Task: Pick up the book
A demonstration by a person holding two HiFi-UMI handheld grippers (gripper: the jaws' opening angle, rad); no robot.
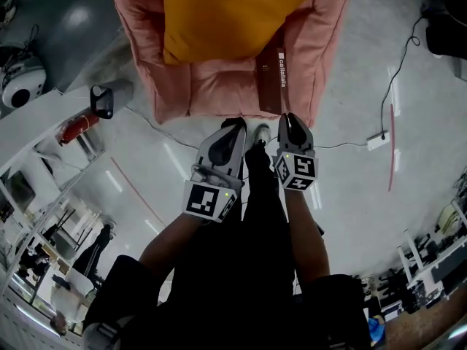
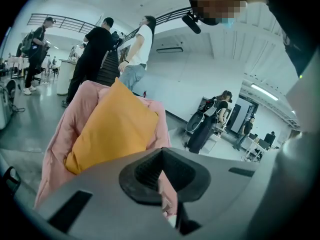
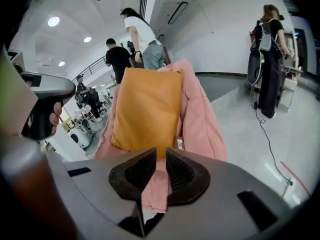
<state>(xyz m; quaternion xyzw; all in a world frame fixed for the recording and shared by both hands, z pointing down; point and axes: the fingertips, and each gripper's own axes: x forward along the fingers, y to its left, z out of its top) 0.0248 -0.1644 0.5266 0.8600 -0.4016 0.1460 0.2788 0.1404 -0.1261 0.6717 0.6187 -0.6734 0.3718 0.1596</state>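
Note:
A dark red book (image 1: 271, 79) stands on edge in the pink armchair (image 1: 219, 86), against its right arm and beside the orange cushion (image 1: 226, 13). In the right gripper view only the top of the book (image 3: 180, 144) shows just above the jaws, next to the cushion (image 3: 146, 111). My right gripper (image 1: 290, 119) hovers just short of the chair's front, in line with the book, its jaws (image 3: 160, 151) open by a narrow gap with nothing between them. To its left my left gripper (image 1: 235, 125) is held before the chair, and its tips (image 2: 161, 150) meet with nothing held.
Several people stand behind the chair (image 2: 95, 59). A cable and a power strip (image 1: 379, 141) lie on the floor at the right. A red extinguisher (image 1: 79, 126) and white furniture sit at the left. My own legs and a shoe (image 1: 260, 133) are below the grippers.

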